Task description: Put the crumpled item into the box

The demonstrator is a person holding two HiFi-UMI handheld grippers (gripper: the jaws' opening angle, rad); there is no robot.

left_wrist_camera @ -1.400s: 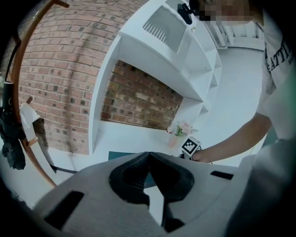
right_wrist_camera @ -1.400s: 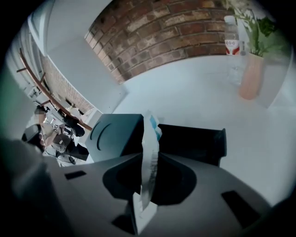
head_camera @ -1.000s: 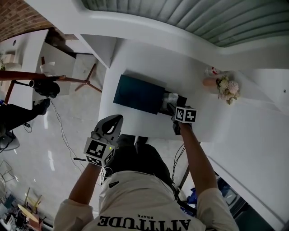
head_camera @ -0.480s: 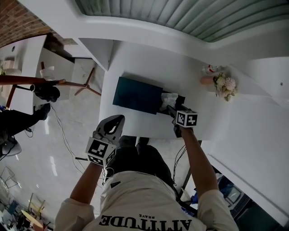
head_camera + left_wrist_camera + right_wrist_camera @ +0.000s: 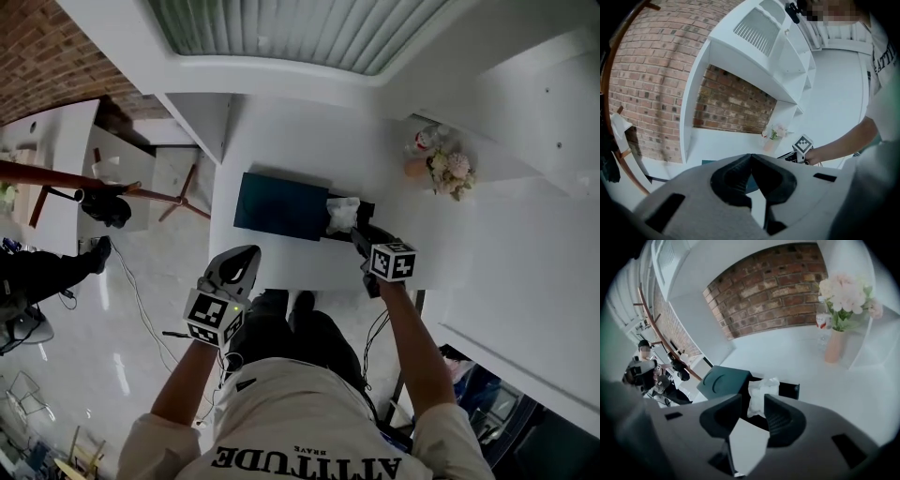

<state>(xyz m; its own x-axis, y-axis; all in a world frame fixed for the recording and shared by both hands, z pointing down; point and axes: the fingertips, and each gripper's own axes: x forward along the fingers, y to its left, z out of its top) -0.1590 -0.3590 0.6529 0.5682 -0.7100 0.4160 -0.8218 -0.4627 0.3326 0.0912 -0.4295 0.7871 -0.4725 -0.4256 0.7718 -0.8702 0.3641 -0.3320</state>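
Observation:
A dark teal box lies on the white table, with an open black compartment at its right end. The white crumpled item sits in that compartment. My right gripper hovers just behind and above it; its jaws have just been closing, open with a gap on both sides. In the right gripper view, the crumpled item shows beyond the right gripper, apart from the left jaw, with the box behind. My left gripper hangs off the table's near edge, shut on nothing.
A vase of pale flowers stands at the table's far right, also seen as flowers. A small red and white thing is beside it. A person stands on the floor to the left. The near table edge runs between my grippers.
My right gripper has pulled back and up from the box, and its jaws stand narrower. The crumpled item stays in the black compartment. The left gripper has barely moved.

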